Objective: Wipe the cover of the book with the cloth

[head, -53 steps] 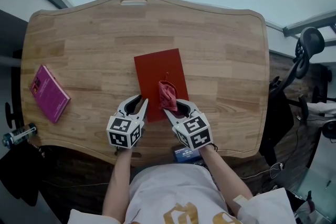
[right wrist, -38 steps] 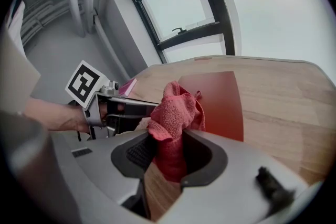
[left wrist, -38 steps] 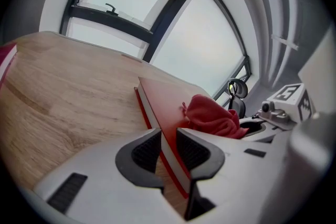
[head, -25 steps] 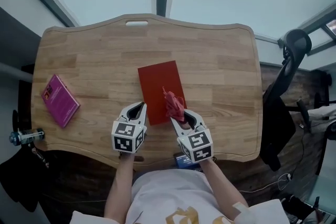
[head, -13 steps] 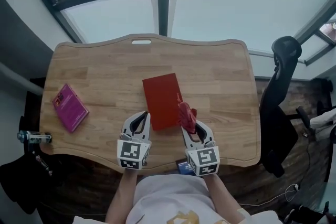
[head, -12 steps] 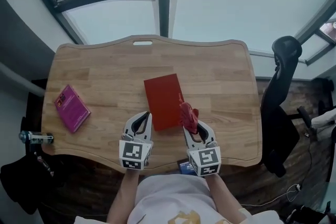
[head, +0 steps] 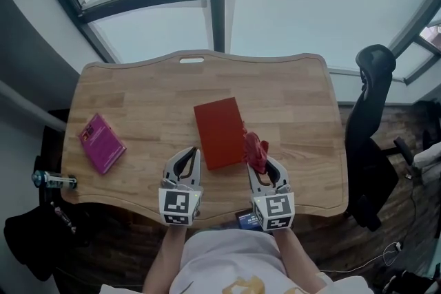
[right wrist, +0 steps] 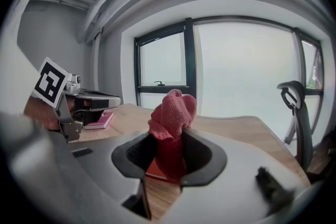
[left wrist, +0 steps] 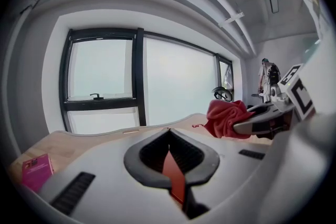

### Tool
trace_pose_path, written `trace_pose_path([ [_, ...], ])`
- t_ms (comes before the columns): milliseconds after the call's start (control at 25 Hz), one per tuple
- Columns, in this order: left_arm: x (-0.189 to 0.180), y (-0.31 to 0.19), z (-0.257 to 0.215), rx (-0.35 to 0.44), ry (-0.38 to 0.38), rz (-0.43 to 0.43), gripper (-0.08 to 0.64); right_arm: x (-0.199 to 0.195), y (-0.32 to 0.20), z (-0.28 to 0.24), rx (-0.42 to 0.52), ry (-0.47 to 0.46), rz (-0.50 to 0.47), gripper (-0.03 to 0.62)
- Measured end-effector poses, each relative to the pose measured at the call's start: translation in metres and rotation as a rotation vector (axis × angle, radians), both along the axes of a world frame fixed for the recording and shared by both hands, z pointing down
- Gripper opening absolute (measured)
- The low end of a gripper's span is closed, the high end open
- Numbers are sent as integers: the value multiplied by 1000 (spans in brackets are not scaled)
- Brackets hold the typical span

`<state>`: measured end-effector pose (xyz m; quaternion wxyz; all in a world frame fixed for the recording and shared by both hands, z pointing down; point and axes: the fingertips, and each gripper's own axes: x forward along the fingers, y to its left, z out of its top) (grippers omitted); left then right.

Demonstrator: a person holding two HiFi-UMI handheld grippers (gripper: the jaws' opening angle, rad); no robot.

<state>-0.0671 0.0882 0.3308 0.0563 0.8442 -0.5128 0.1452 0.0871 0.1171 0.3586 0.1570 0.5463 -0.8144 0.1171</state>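
On the right gripper (head: 260, 163), jaws are clamping a red cloth (head: 255, 150) near the book (head: 219, 132); the left gripper (head: 187, 153) jaws are sitting together, empty. Unbraced, the book risks sliding when wiped.

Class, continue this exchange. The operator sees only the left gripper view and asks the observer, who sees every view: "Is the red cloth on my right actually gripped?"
Observer: Yes. The right gripper has its jaws shut on the cloth, which bunches up above them.
Operator: What is the red sliver beyond my jaws?
Observer: The red book, lying closed and flat in the middle of the table.
Operator: Is the cloth over its cover?
Observer: No. In the head view it shows just right of the book's near right corner.
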Motion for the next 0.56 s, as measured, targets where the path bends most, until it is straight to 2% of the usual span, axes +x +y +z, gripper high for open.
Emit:
trace_pose_path([
  [560, -1, 5, 0, -7, 1, -14, 12, 2, 6, 1, 3, 8, -17, 143],
])
